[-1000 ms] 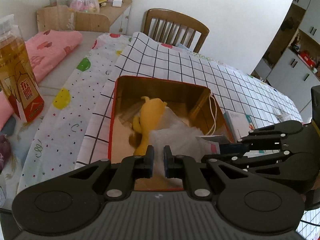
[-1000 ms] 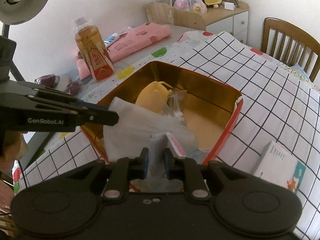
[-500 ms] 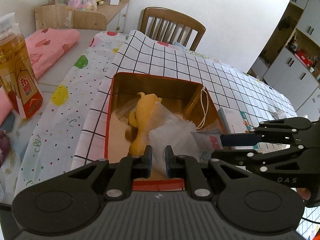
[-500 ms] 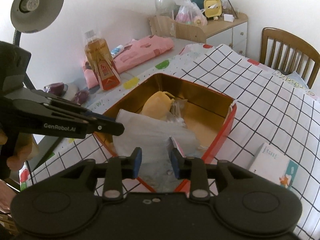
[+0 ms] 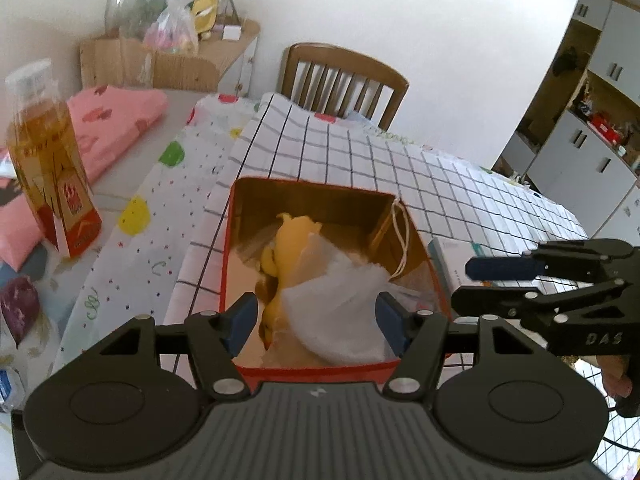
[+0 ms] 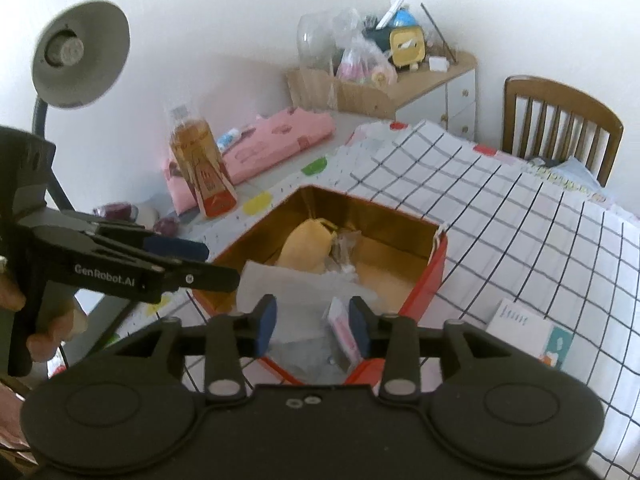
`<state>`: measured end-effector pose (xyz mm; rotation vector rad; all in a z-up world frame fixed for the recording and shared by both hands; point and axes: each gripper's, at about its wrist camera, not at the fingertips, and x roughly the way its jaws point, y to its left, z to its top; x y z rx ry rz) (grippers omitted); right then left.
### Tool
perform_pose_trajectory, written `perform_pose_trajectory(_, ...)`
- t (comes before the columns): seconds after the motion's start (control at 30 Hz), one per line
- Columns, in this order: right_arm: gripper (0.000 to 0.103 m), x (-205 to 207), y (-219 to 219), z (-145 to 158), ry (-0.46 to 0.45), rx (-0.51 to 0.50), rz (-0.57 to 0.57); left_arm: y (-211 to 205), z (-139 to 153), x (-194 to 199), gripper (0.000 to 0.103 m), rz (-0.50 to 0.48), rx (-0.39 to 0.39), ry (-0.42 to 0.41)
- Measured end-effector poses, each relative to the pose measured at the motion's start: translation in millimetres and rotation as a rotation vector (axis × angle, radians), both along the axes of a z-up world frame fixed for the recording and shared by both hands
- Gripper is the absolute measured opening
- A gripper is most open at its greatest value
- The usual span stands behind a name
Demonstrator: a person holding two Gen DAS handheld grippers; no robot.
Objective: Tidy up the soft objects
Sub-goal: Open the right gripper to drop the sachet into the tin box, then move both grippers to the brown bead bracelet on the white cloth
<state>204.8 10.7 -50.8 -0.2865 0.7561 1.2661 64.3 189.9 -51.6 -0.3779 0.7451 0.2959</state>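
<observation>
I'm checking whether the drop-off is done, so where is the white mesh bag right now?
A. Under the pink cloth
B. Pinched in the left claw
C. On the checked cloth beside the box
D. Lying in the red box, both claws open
D: the bag lies in the box against the yellow toy, with the left claw and right claw both open and empty.
</observation>
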Motion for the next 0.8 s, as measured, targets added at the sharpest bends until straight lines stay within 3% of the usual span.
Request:
perform_pose_trajectory(0.23, 0.065, 5.8, -29.1, 20.7, -0.001, 0.100, -0.056, -28.0, 15.9, 6.1, 0.070, -0.073, 0.051, -0.033)
perform_pose_trajectory(0.3, 0.065, 9.0, -42.1, 27.3, -0.017, 0.136, -0.086, -39.6, 18.5, 10.1, 0.071, -0.109, 0.052, -0.038)
perform_pose_trajectory(0.37, 0.082, 12.9, -54.8, 33.3, -0.032, 0.178, -0.119, -52.9, 20.0, 15.8, 0.071, -0.154, 0.047, -0.037)
perform_pose_trajectory(0.47, 0.091, 20.1, -77.7, 41.8, -0.037, 0.272, -0.179, -76.6, 20.8, 26.7, 0.071, -0.231, 0.044, -0.032)
perform_pose_trajectory(0.7, 0.102, 38.9, -122.3, 54.8, -0.019, 0.382, -0.292, -133.6, 13.0, 54.2, 0.071, -0.386, 0.018, -0.020)
perform_pose_trajectory(0.8, 0.103, 44.2, -140.4, 57.7, -0.004, 0.424, -0.328, -157.4, 8.1, 64.6, 0.071, -0.447, 0.020, -0.010)
